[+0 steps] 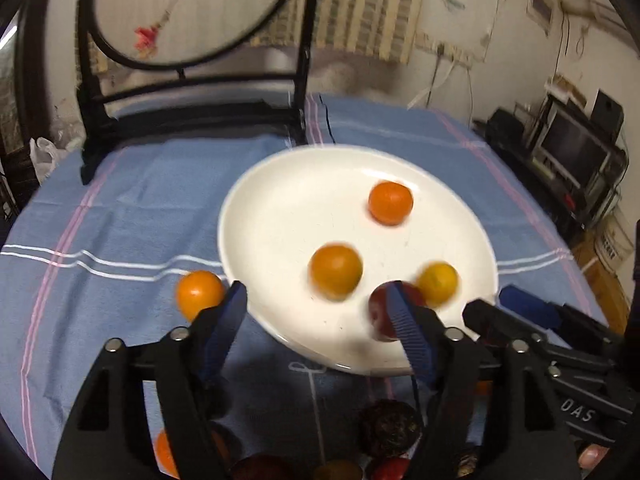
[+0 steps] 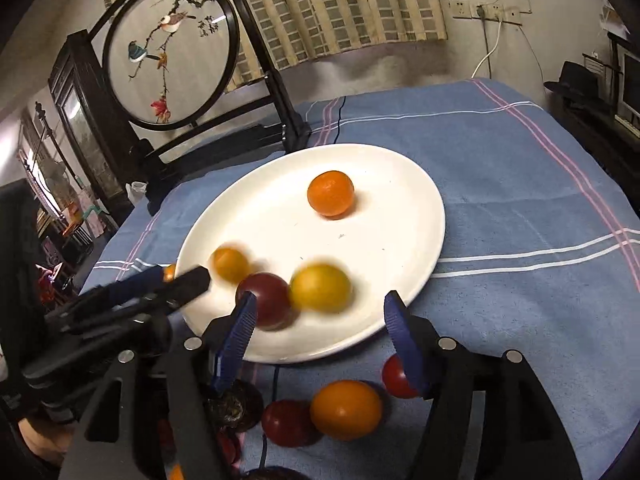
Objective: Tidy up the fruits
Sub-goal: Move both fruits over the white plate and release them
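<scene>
A white plate (image 1: 280, 200) (image 2: 384, 208) lies on the blue cloth and carries three oranges (image 1: 390, 203) (image 1: 336, 272) (image 1: 437, 283) and a dark red fruit (image 1: 394, 312). My left gripper (image 1: 318, 300) is open over the plate's near rim, its pads touching nothing. Another orange (image 1: 199, 294) lies on the cloth just left of it. My right gripper (image 2: 320, 304) is also open. A yellowish orange (image 2: 320, 288) and the dark red fruit (image 2: 266, 300) lie just beyond its fingertips, free of the pads. The left gripper (image 2: 176, 276) reaches in from the left.
Loose fruit lies on the cloth under the grippers: an orange (image 2: 346, 408), two red fruits (image 2: 288, 422) (image 2: 396, 376) and a dark lumpy one (image 2: 234, 404). A round embroidered screen in a black stand (image 2: 172, 52) stands behind the plate. Blue cloth (image 2: 520, 200) stretches to the right.
</scene>
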